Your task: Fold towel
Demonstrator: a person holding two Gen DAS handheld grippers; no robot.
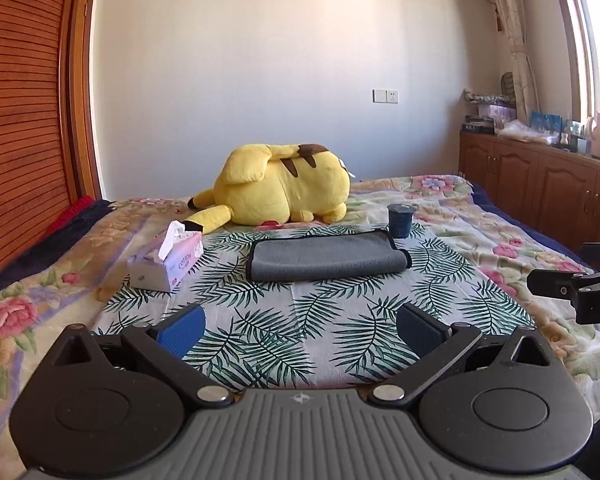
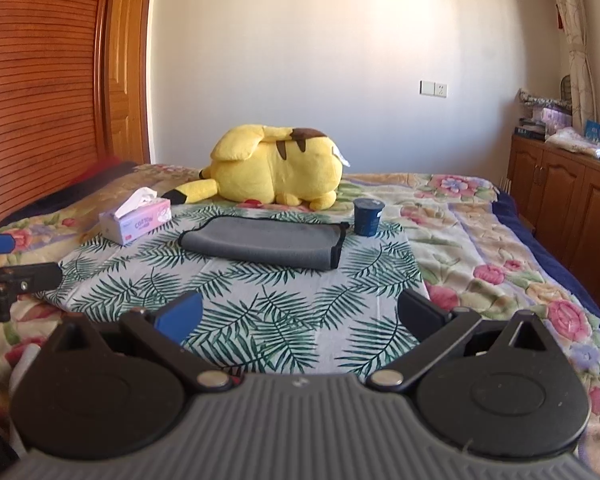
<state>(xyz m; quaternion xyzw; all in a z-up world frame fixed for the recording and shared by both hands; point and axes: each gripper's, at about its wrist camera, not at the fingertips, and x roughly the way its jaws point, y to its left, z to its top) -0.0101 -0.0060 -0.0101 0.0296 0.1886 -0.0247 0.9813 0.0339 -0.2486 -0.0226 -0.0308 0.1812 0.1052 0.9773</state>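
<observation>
A grey towel (image 1: 326, 258) with black trim lies folded over in a long strip on a palm-leaf cloth (image 1: 300, 320) on the bed. It also shows in the right wrist view (image 2: 266, 242). My left gripper (image 1: 300, 330) is open and empty, held above the cloth well short of the towel. My right gripper (image 2: 300, 318) is open and empty, also short of the towel. The right gripper's side shows at the right edge of the left wrist view (image 1: 572, 284).
A pink tissue box (image 1: 166, 262) stands left of the towel. A dark cup (image 1: 400, 220) stands at its far right corner. A yellow plush toy (image 1: 284, 190) lies behind. Wooden cabinets (image 1: 540, 184) line the right wall; a slatted wooden headboard (image 1: 24, 100) is on the left.
</observation>
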